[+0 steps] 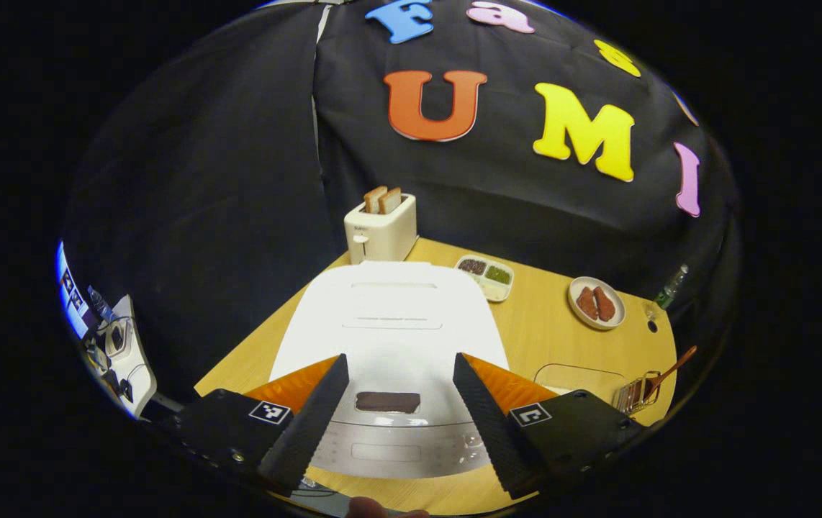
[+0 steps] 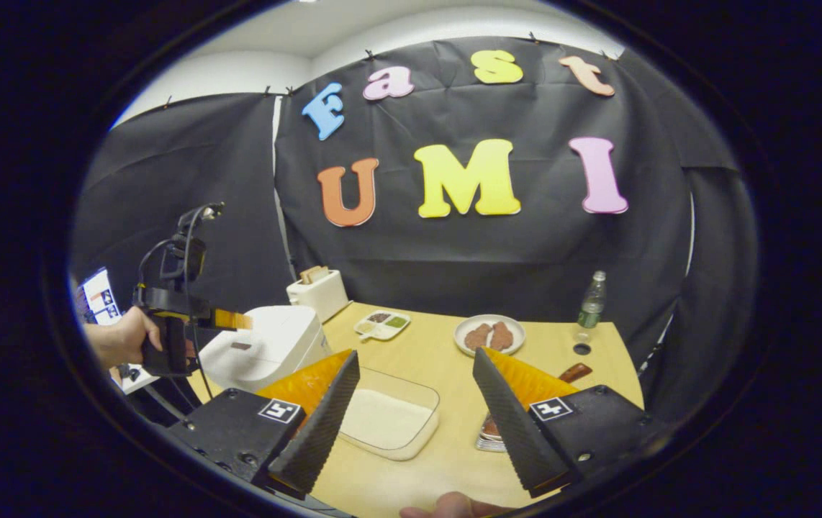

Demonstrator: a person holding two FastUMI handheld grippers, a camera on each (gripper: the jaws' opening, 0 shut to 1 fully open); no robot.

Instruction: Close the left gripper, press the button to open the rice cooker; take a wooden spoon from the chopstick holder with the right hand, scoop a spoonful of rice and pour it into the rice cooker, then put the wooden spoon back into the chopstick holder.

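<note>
The left hand-held gripper (image 1: 398, 403) hangs spread wide over the closed rice cooker (image 1: 389, 316), fingers apart above its front button (image 1: 387, 401); the right hand-held gripper (image 2: 417, 406) is also released, empty above the rice tray (image 2: 391, 421); the wooden spoon (image 1: 670, 370) stands in the chopstick holder (image 1: 635, 394) on the surface (image 1: 562, 345)
</note>
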